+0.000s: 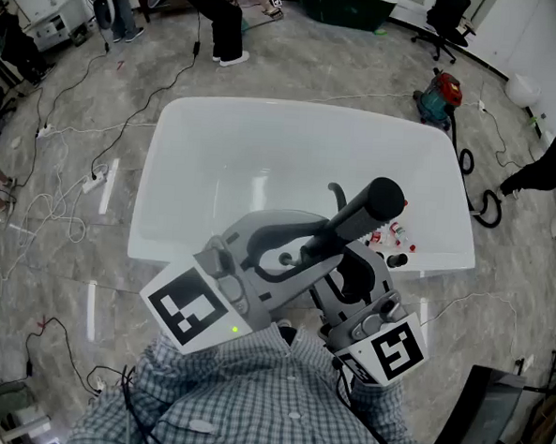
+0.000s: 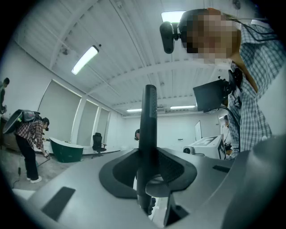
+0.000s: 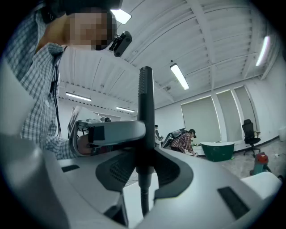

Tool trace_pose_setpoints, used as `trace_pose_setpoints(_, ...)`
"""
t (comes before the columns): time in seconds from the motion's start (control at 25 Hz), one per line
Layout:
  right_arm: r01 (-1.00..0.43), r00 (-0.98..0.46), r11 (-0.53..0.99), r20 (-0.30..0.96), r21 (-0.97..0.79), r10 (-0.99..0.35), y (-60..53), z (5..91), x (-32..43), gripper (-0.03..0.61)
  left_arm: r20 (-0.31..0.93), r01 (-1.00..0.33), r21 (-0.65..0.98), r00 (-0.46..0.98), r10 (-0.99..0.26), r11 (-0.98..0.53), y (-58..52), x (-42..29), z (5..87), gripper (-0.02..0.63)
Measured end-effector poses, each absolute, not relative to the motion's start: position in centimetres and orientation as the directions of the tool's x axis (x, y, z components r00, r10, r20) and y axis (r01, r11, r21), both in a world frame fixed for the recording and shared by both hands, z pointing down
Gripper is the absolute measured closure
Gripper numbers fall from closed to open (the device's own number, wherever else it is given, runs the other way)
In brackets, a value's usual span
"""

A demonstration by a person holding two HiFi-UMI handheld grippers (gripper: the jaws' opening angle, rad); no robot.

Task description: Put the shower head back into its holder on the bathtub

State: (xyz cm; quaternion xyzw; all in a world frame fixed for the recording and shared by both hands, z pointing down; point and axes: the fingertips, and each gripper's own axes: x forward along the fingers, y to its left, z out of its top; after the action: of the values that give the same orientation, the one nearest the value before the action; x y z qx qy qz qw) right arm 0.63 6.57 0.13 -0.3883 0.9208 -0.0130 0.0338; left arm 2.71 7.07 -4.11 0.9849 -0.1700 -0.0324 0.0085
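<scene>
**Shower head [image 1: 381,200] in both tools over tub [image 1: 185,136]**

Clamps left tool [image 2: 147,176] on dark stem [image 2: 149,116], pads pressed against both sides, stem upright between jaws. Clamps right tool [image 3: 145,167] on same stem, just beside left one, jaws likewise closed on it. Holds both tools level, close to checked shirt [image 1: 267,403], above near rim of white tub. Aims round head rightward over basin, with hose [image 1: 337,194] curving behind. Shows small bottles [image 1: 394,238] on right rim, red vacuum [image 1: 442,89] on floor [image 1: 58,278] past far corner, green tub [image 2: 66,150] and bent-over person [image 2: 27,134] farther off.
</scene>
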Motion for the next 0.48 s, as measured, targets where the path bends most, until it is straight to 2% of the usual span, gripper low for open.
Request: trace_pose_setpoints(0.48,-0.715,-0.695,0.697,-0.054,-0.043,-0.717,5.97,0.27,-0.08,0.457,-0.062,-0.331,0.026,0.941,-0.332,-0.943,6.48,2.00,-3.95,0.486)
